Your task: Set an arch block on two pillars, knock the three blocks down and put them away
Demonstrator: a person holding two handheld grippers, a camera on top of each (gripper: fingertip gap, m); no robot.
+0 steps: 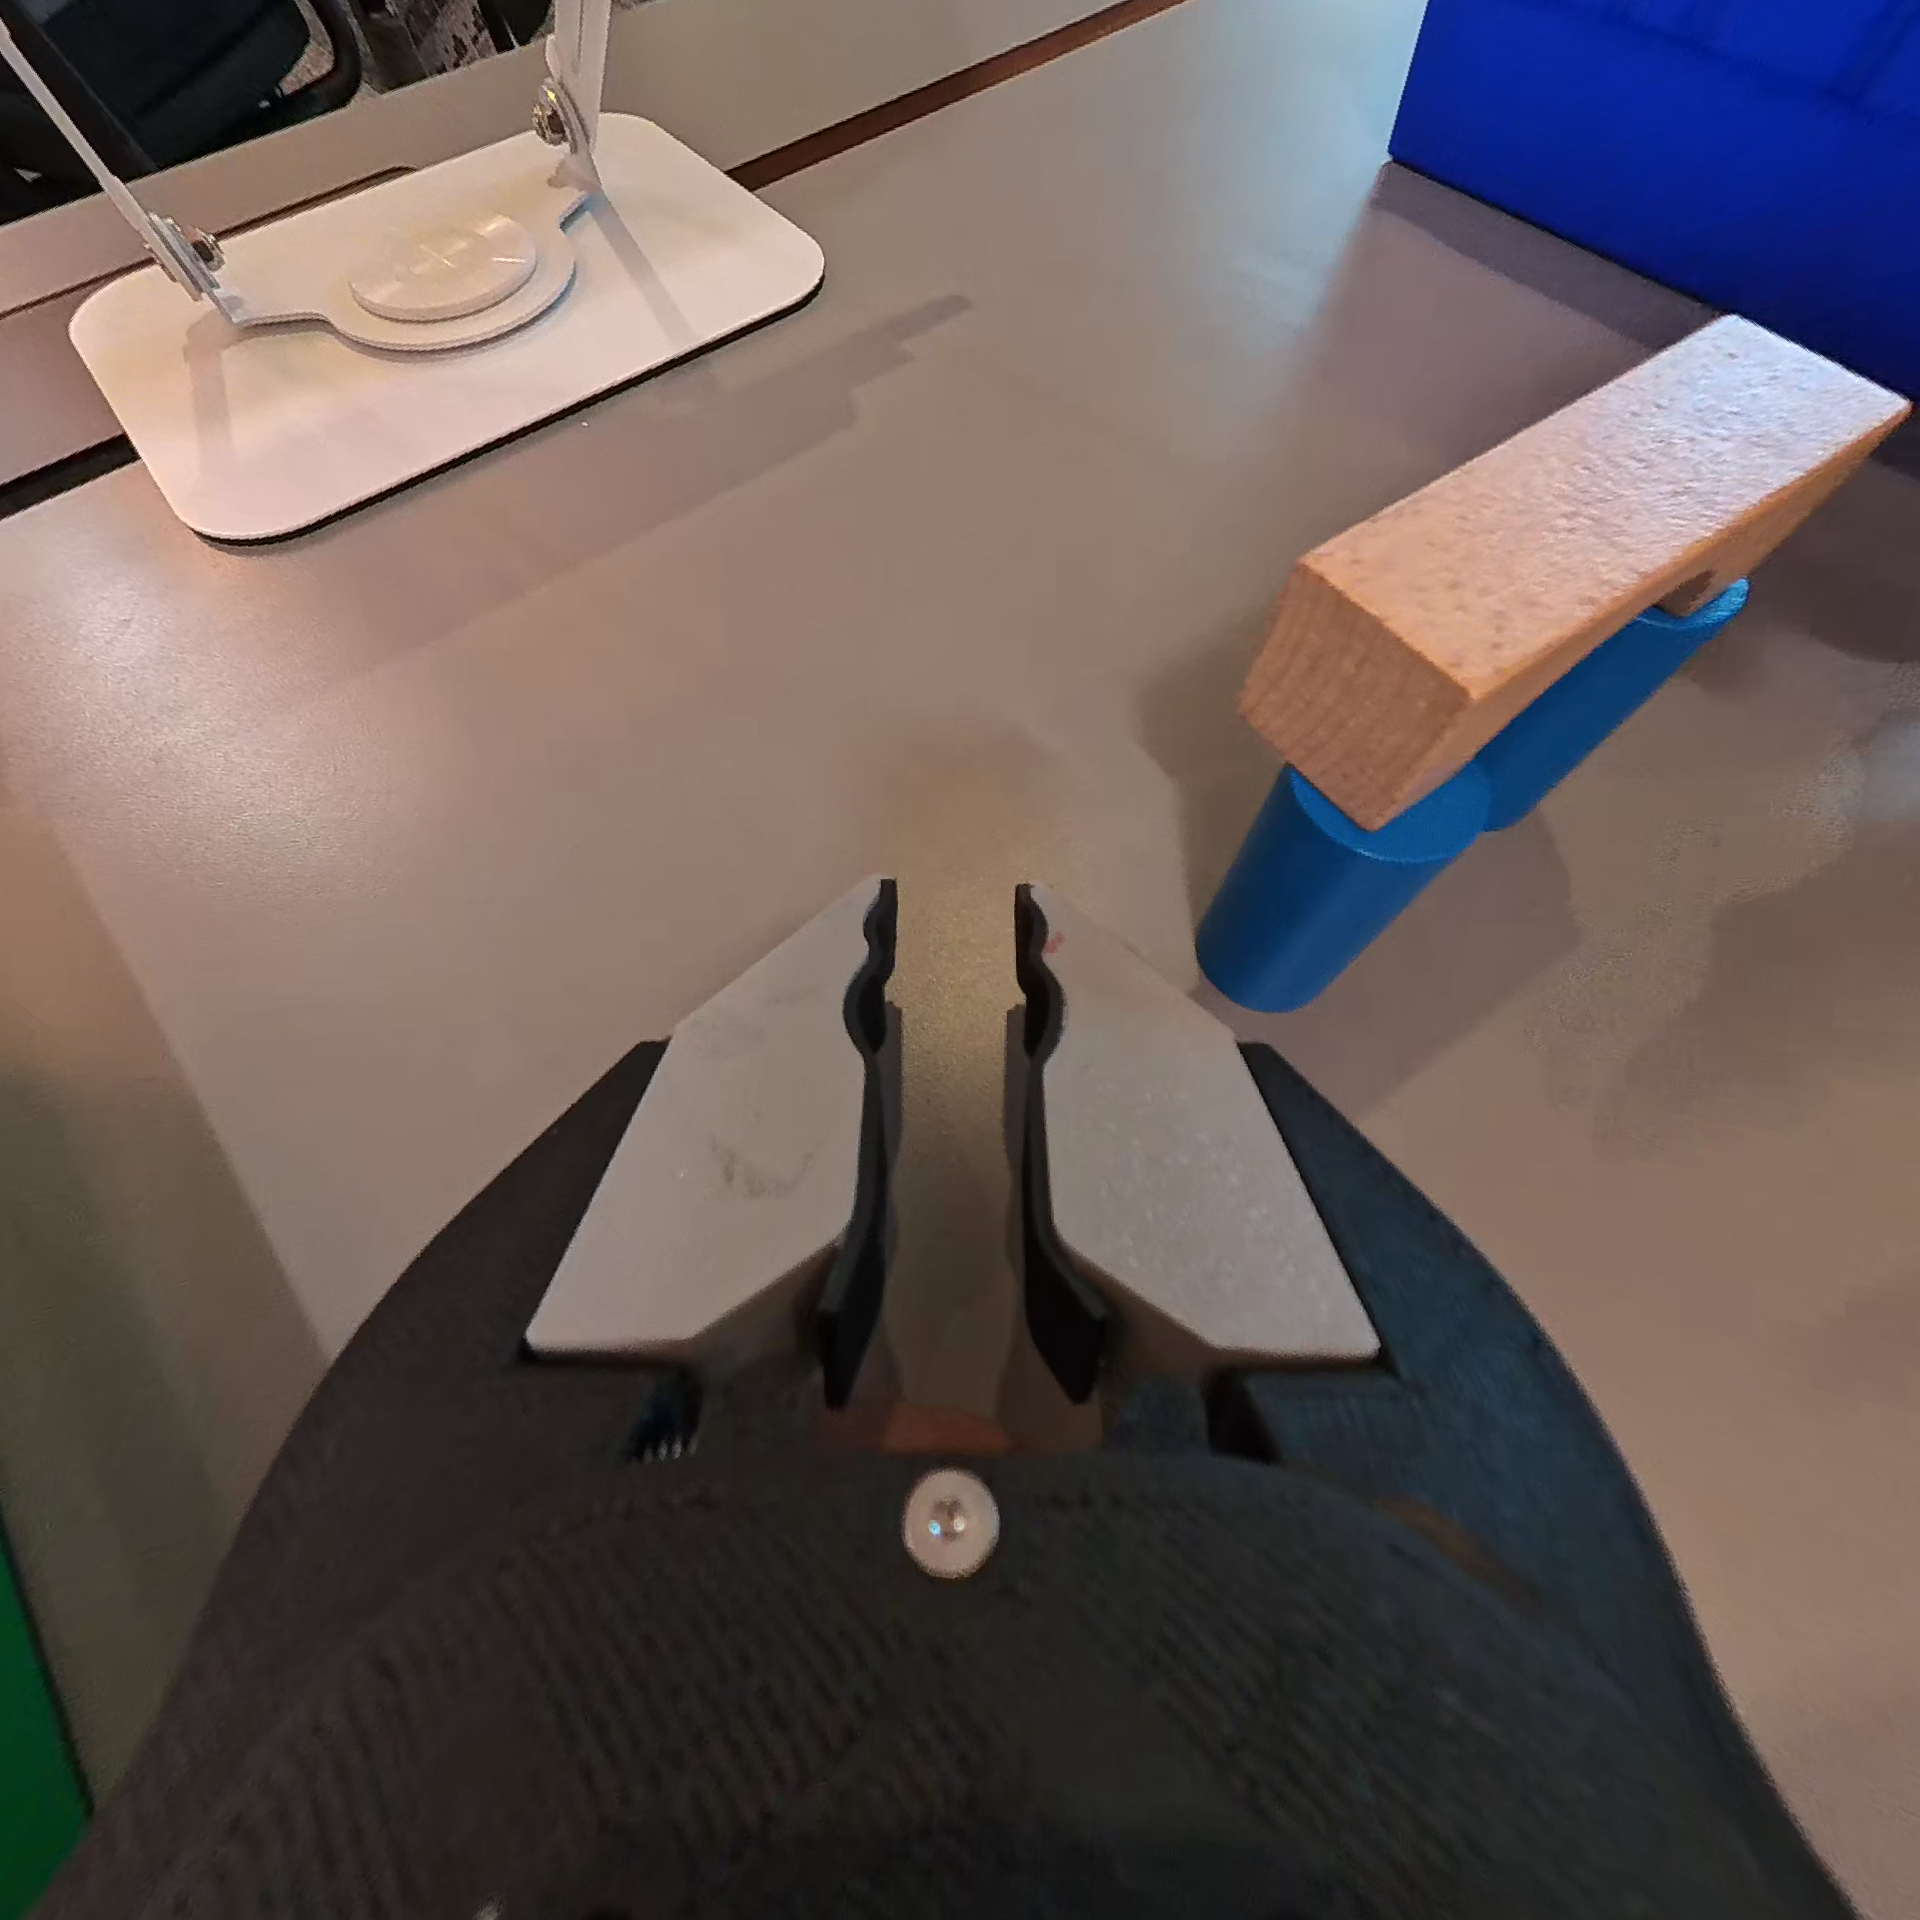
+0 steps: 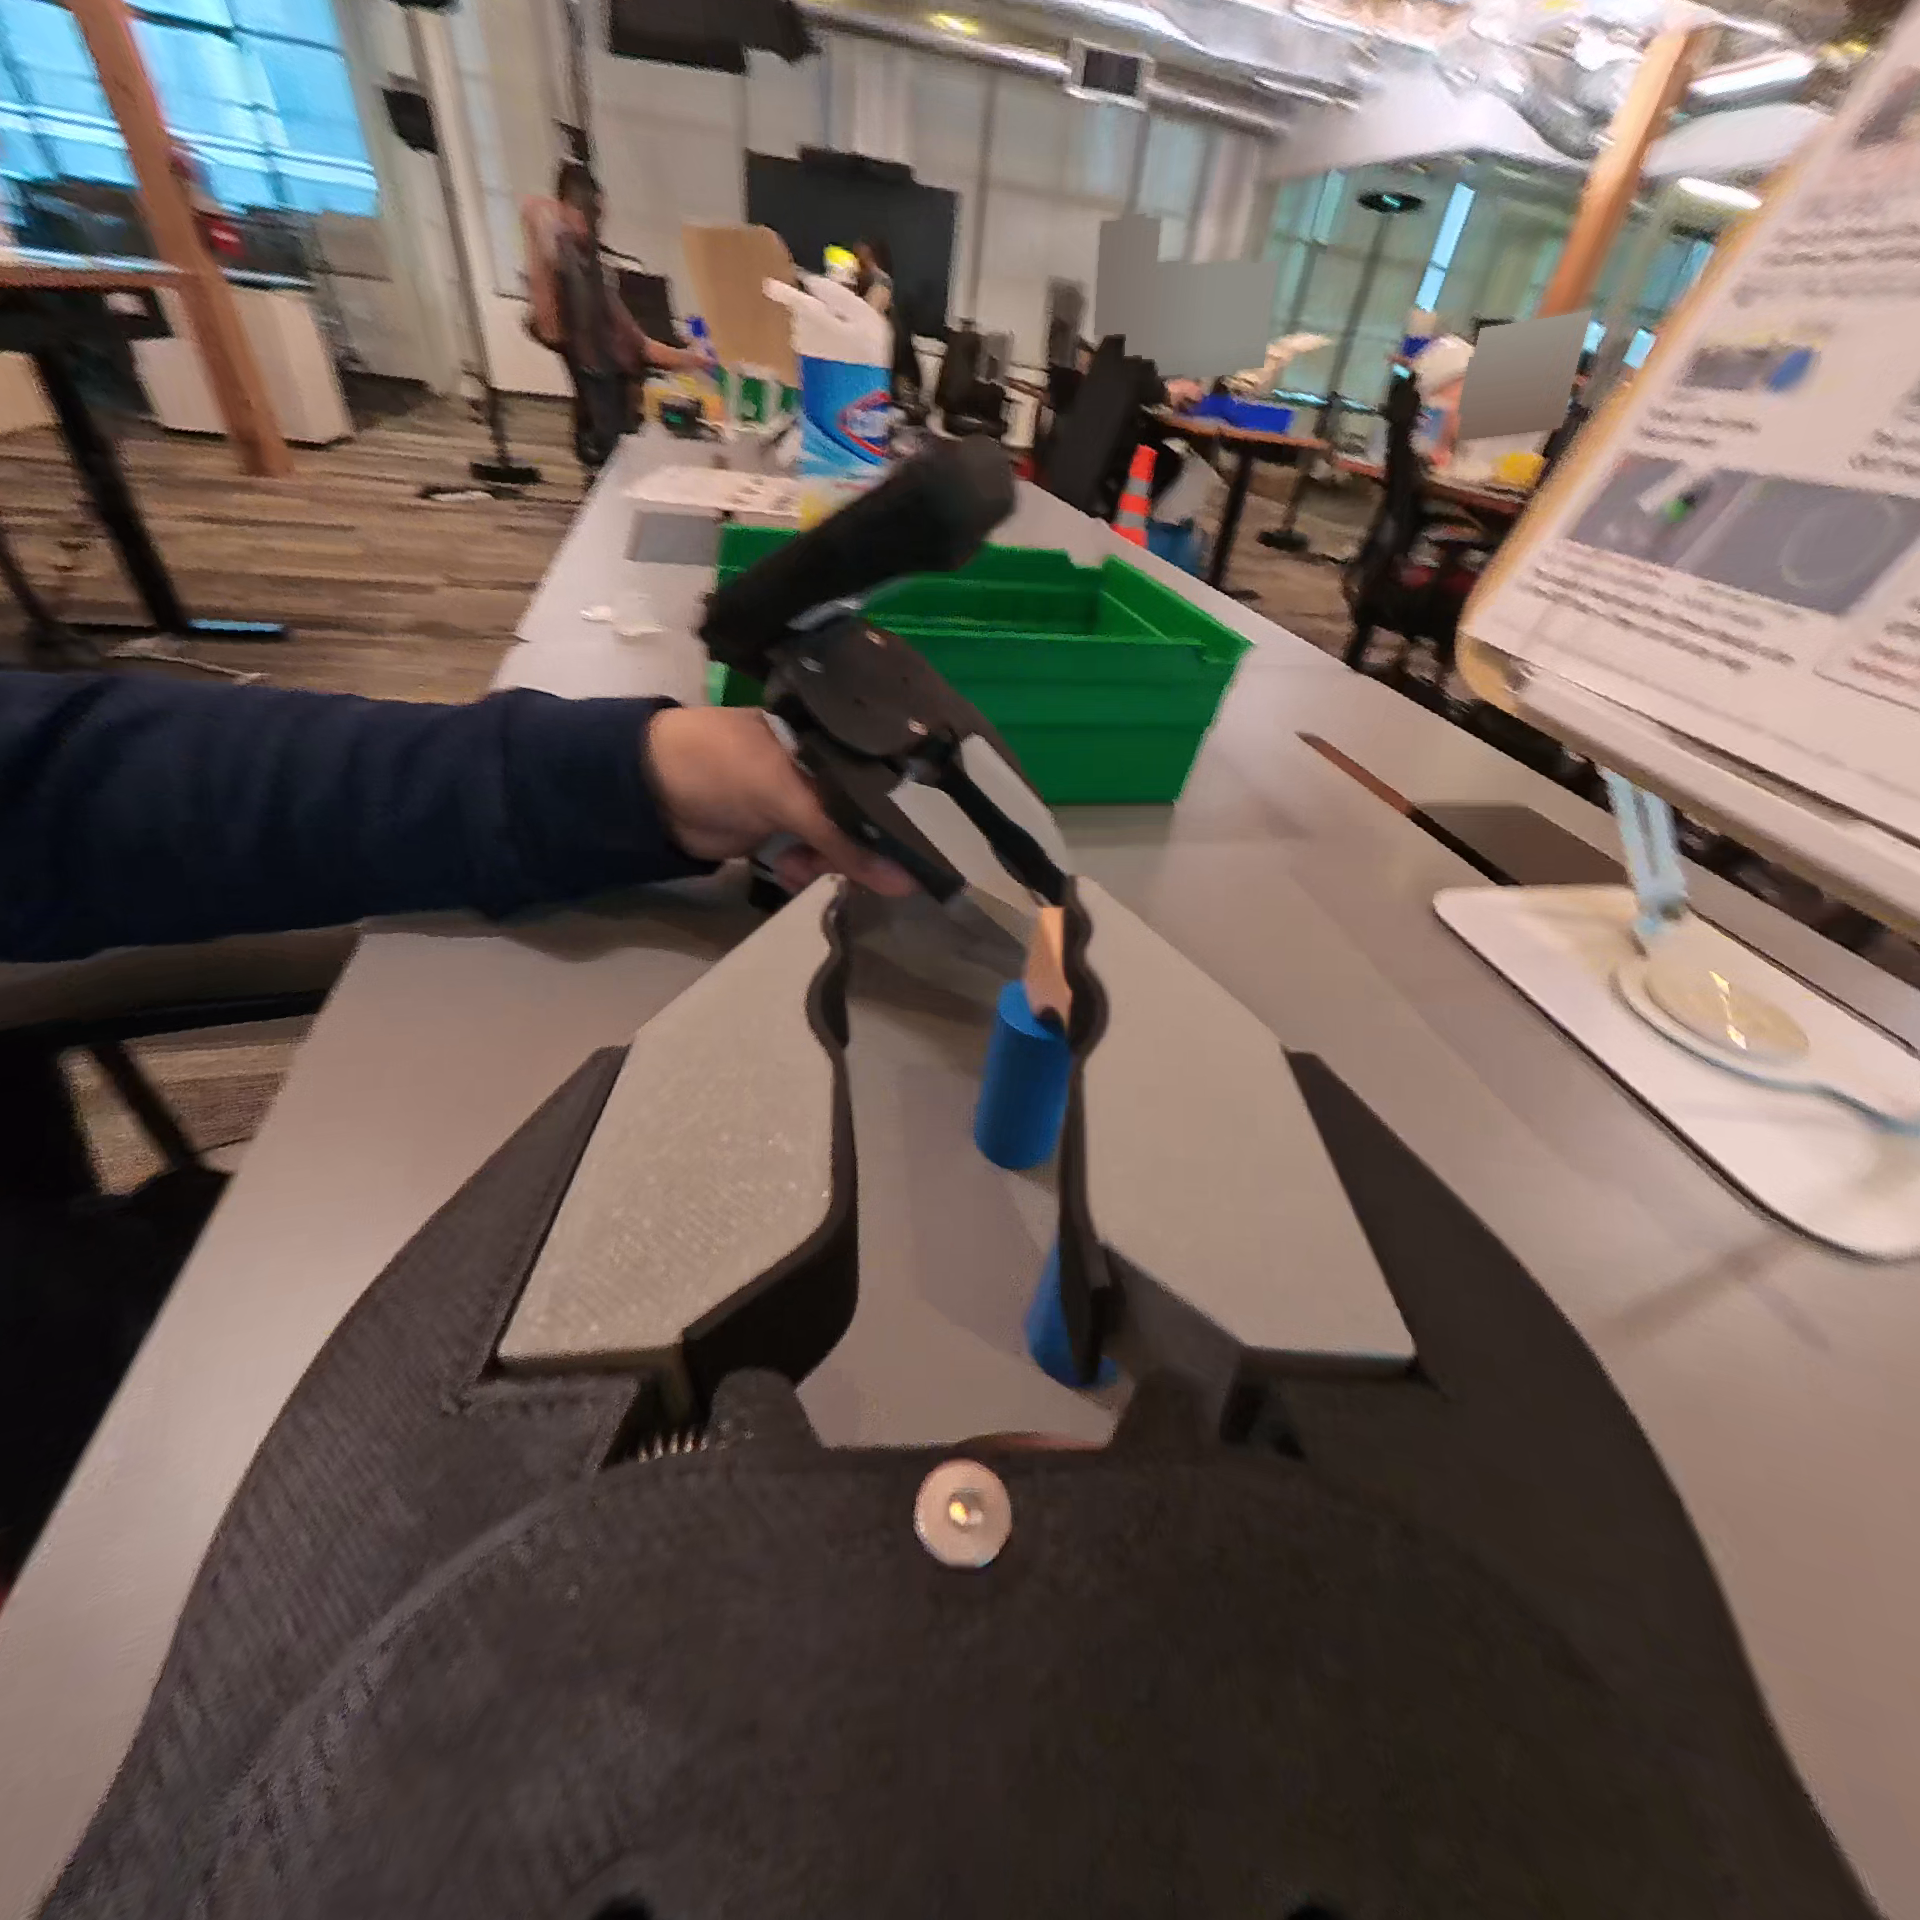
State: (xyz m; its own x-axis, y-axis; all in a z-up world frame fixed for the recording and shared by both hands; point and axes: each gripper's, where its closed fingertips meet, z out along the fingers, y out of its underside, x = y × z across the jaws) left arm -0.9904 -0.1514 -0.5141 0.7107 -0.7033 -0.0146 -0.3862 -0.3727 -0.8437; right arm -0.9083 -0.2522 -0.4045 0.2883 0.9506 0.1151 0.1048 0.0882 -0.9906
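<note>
While atop pillars (image 1: 1320, 904), arch block (image 1: 1558, 561).

Looking along the right gripper (image 2: 956, 914), jaws standing apart over a grey table (image 2: 1299, 935), gripping nothing. Showing two blue pillars (image 2: 1023, 1081) standing between the fingers, a wooden arch block (image 2: 1049, 961) resting on the farther one, close against the right pad. Beyond, showing a hand (image 2: 727, 790) in a dark sleeve holding the left gripper (image 2: 997, 883) in front of a green bin (image 2: 1091, 686), a white stand base (image 2: 1662, 1039) lying at the right
</note>
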